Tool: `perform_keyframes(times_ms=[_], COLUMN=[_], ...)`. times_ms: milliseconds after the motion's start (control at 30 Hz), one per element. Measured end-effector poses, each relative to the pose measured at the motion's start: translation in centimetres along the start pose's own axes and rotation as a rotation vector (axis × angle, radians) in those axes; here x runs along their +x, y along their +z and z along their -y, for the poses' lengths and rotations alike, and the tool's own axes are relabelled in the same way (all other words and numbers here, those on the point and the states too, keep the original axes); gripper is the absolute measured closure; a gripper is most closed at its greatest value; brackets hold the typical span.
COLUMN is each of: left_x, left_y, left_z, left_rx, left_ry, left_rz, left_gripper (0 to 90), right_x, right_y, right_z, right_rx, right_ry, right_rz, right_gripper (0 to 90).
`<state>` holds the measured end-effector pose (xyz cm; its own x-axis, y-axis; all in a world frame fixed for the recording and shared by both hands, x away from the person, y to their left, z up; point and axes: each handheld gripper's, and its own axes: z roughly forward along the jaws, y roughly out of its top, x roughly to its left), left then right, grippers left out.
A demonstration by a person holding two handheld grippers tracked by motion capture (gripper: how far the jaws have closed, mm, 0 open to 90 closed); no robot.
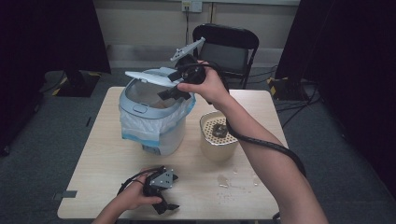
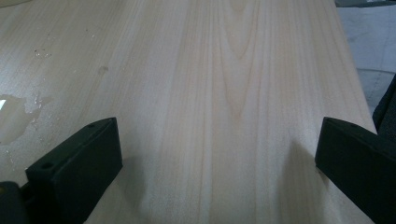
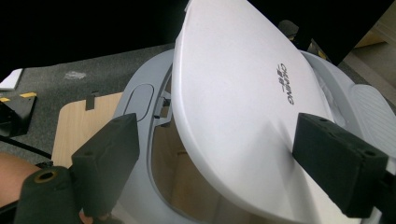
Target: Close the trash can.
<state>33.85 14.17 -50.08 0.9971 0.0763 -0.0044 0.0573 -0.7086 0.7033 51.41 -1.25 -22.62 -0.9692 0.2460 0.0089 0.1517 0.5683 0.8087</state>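
Lid [image 3: 243, 107] printing shows between right claw [image 3: 215, 154] jaws.

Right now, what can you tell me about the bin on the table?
The bin is a pale grey-blue plastic tub standing upright at the far left of the wooden table. A whitish bag liner folds over its rim. Its white lid, with small dark lettering, is tilted up and open, showing a beige inside. The right hand-held gripper is at the lid's edge, jaws apart. A beige container stands beside it, apart.
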Motion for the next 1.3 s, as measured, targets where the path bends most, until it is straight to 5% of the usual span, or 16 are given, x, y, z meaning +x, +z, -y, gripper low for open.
perform_keyframes(times_ms=[867,1033,1300], left_x=[-0.1,-0.1,0.0], left_y=[0.0,0.0,0.1], left_z=[-0.1,-0.1,0.0], left_rx=[-0.001,-0.001,-0.011], left_ry=[-0.021,-0.020,-0.006], left_rz=[-0.003,-0.003,0.001], left_gripper=[0.0,0.0,0.0], right_x=[1.8,1.5,1.3], right_y=[2.5,2.7,3.0], right_z=[0.1,0.2,0.1], right_rx=[0.048,0.060,0.064], right_ry=[0.018,0.028,-0.024], right_rz=[-0.081,-0.096,-0.023], right_gripper=[15.3,33.4,50.4])
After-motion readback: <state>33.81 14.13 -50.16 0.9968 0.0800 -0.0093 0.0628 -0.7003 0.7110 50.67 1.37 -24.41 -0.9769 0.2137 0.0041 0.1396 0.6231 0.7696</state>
